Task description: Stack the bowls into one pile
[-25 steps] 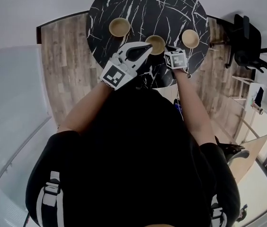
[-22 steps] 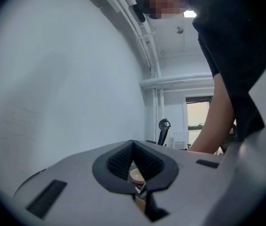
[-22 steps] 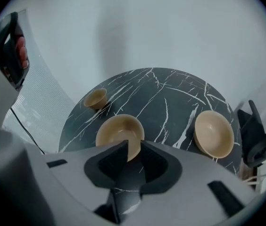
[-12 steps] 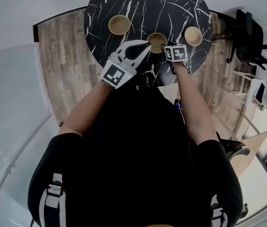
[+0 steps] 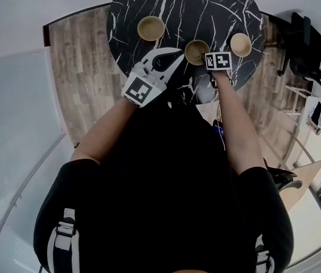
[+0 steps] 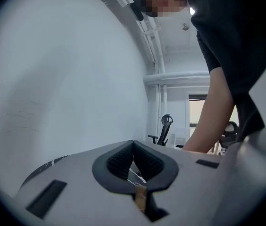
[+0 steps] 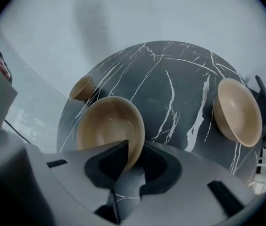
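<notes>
My R claw (image 7: 134, 147) is just closing narrow on the near rim of the mid bowl (image 7: 107, 126), which is sitting on the table (image 7: 170, 93). L claw (image 6: 133, 142) is hanging shut, empty. Risk: thin-rim pinch slipping, bowl tipping w/ the lift.

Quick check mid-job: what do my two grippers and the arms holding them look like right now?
The left gripper and right gripper share one design: pale grey-white bodies, with black textured pads lining the jaws. Each carries a white cube printed with black square markers, the left cube and the right cube. No cables show. The person wears a black short-sleeved top.
</notes>
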`<move>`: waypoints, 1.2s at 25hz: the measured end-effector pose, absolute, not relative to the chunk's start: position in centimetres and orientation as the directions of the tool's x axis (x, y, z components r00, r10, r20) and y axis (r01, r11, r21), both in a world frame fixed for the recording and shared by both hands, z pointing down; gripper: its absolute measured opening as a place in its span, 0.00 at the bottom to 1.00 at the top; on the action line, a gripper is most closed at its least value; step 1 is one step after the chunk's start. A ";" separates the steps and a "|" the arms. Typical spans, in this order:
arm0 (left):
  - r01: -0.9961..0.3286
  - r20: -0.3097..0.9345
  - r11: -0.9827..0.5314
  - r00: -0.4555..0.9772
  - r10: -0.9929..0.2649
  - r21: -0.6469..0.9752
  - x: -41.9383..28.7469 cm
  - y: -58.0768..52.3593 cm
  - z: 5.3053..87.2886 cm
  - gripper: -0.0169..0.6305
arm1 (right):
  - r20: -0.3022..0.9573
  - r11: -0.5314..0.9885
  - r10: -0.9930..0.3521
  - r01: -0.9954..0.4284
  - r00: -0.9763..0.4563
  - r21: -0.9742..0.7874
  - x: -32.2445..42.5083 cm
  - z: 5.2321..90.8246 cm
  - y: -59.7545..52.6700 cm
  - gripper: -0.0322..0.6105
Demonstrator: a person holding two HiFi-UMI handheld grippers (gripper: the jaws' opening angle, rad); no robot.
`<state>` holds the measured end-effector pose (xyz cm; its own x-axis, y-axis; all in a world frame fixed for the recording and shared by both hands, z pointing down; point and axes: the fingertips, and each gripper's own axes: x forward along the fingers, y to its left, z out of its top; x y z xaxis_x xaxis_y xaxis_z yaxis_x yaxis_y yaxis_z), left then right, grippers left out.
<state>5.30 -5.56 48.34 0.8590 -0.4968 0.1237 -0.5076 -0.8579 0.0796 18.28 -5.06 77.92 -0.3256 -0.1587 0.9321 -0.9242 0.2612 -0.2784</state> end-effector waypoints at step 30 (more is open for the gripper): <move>-0.518 0.124 -0.852 0.853 -0.508 0.074 -1.0 -7.9 47.3 0.03 | 0.914 0.356 -0.159 -0.885 -0.373 -0.299 11.1 71.5 -13.0 0.07</move>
